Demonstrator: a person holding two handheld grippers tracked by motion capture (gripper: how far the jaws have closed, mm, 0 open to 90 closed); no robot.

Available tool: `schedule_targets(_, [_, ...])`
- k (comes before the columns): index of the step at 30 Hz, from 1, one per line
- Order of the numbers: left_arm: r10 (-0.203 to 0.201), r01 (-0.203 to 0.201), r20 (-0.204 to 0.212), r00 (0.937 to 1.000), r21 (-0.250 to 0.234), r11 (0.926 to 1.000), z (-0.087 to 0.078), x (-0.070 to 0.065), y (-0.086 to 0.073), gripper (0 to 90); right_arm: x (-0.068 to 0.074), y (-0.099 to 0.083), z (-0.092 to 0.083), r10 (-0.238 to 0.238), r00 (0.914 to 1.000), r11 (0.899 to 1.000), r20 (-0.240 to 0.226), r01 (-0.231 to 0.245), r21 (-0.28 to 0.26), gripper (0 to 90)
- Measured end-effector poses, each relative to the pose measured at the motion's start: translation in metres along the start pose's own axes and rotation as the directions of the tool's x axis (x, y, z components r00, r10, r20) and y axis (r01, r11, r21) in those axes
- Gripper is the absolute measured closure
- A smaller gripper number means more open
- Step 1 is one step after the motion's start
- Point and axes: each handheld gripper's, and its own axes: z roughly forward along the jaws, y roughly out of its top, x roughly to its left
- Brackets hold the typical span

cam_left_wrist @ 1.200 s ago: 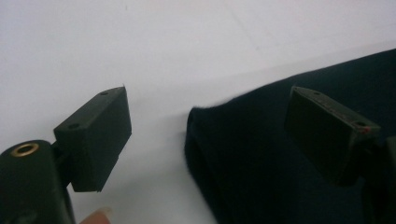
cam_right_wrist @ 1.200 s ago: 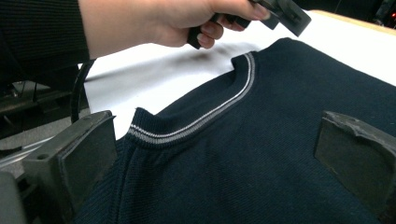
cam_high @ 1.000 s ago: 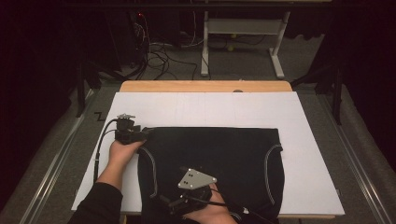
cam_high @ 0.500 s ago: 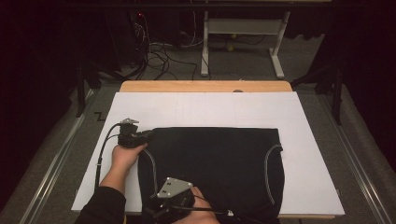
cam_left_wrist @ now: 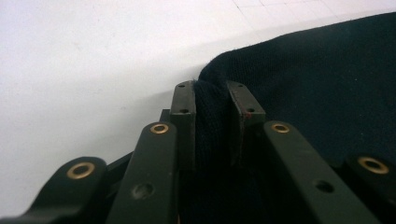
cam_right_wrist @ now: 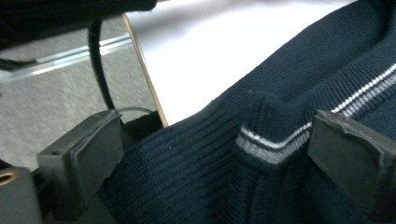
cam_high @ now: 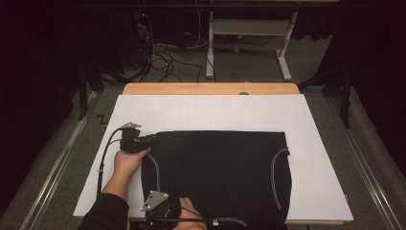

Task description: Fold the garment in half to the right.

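A dark navy knit garment lies flat on the white board, with pale piping along its side seams. My left gripper is at its far left corner. Its jaws have just been closing and are shut on a pinch of the cloth. My right gripper is at the near left corner, by the board's front edge. In the right gripper view it stands open, its pads wide apart on either side of the ribbed hem with its white stripe.
The white board rests on a wooden table. A metal rail runs along the floor at the left. Cables and a desk frame lie beyond the far edge. The board's right part is bare.
My right gripper has moved left along the garment's near edge to its near left corner. The left hand has stayed at the far left corner.
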Motion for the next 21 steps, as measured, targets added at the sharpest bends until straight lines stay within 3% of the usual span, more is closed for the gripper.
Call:
schedule_targets(3, [0.0,0.0,0.001,1.0,-0.001,1.0,0.0,0.0,0.0,70.7,0.005,0.0,0.002,-0.016,0.9991,1.0,0.039,0.015,0.018,5.2])
schedule_targets(8, [-0.01,0.01,0.01,0.9999,-0.001,1.0,0.0,0.002,0.0,70.7,0.007,0.001,0.001,-0.025,0.9947,0.999,0.1,0.023,0.026,17.7])
schedule_targets(16, [-0.01,0.01,0.008,0.9999,0.0,1.0,0.0,0.001,0.0,70.7,-0.001,0.0,-0.006,0.003,0.9977,1.0,0.068,-0.005,0.02,33.3])
schedule_targets(18, [-0.013,0.013,0.012,0.9998,0.0,0.9999,0.0,0.002,0.0,70.6,-0.006,-0.001,-0.008,0.031,0.9976,0.999,0.062,-0.031,0.004,45.5])
schedule_targets(21, [-0.015,0.015,0.013,0.9998,0.001,0.9999,0.0,0.002,0.0,70.7,-0.014,-0.003,-0.011,0.052,0.9969,0.999,0.059,-0.052,0.002,55.4])
